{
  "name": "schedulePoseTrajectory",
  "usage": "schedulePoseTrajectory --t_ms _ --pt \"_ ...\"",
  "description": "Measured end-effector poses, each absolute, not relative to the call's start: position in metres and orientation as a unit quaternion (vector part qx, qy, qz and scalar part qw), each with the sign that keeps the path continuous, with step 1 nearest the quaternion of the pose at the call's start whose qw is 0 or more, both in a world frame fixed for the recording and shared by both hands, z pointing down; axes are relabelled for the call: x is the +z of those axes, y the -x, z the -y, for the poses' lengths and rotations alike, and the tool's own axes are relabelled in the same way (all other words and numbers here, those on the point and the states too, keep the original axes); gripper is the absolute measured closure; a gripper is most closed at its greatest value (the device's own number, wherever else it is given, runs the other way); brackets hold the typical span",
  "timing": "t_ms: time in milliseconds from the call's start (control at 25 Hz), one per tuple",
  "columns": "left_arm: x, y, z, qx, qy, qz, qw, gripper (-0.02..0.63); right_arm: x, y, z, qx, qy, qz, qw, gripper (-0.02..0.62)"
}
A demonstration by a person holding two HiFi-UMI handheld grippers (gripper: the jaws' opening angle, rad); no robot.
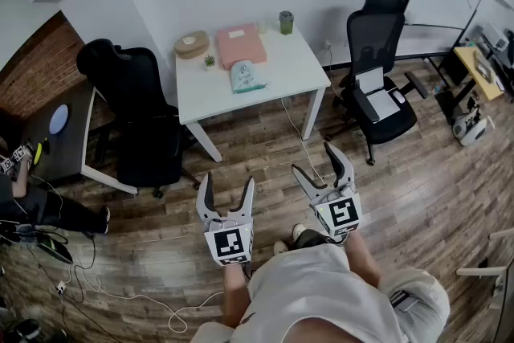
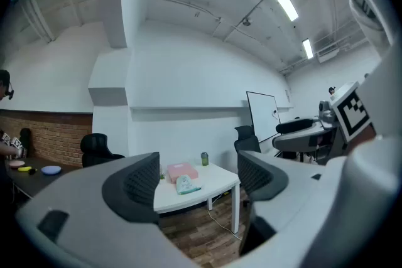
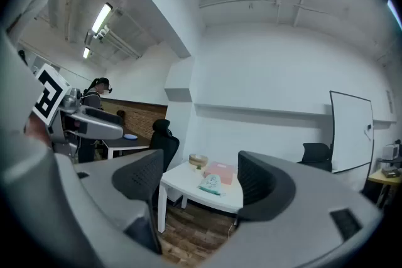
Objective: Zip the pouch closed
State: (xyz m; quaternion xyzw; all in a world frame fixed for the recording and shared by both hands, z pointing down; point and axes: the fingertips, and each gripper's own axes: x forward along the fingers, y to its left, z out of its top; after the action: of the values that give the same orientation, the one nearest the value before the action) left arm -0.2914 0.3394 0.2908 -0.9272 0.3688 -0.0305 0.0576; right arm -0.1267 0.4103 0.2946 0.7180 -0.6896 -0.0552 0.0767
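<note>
A small pale teal pouch (image 1: 245, 77) lies near the front edge of a white table (image 1: 289, 68), also seen far off in the left gripper view as the pouch (image 2: 186, 184) and in the right gripper view as the pouch (image 3: 211, 183). My left gripper (image 1: 226, 190) and right gripper (image 1: 321, 161) are held level over the wooden floor, well short of the table. Both stand open with nothing between their jaws.
On the table are a pink box (image 1: 241, 44), a round wooden container (image 1: 191, 44), a tiny plant (image 1: 210, 61) and a green cup (image 1: 286, 22). Black office chairs (image 1: 140, 120) (image 1: 377, 76) flank the table. A dark desk (image 1: 60, 132) stands left; cables (image 1: 120, 297) trail on the floor.
</note>
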Motion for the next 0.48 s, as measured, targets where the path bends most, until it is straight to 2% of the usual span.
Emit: schedulePoseTrajectory --t_ms 480 --pt "0.294 0.275 -0.319 -0.033 0.929 -0.362 0.066 0.23 0.302 0.121 -0.39 -0.051 -0.716 0.693 0.063 0.198"
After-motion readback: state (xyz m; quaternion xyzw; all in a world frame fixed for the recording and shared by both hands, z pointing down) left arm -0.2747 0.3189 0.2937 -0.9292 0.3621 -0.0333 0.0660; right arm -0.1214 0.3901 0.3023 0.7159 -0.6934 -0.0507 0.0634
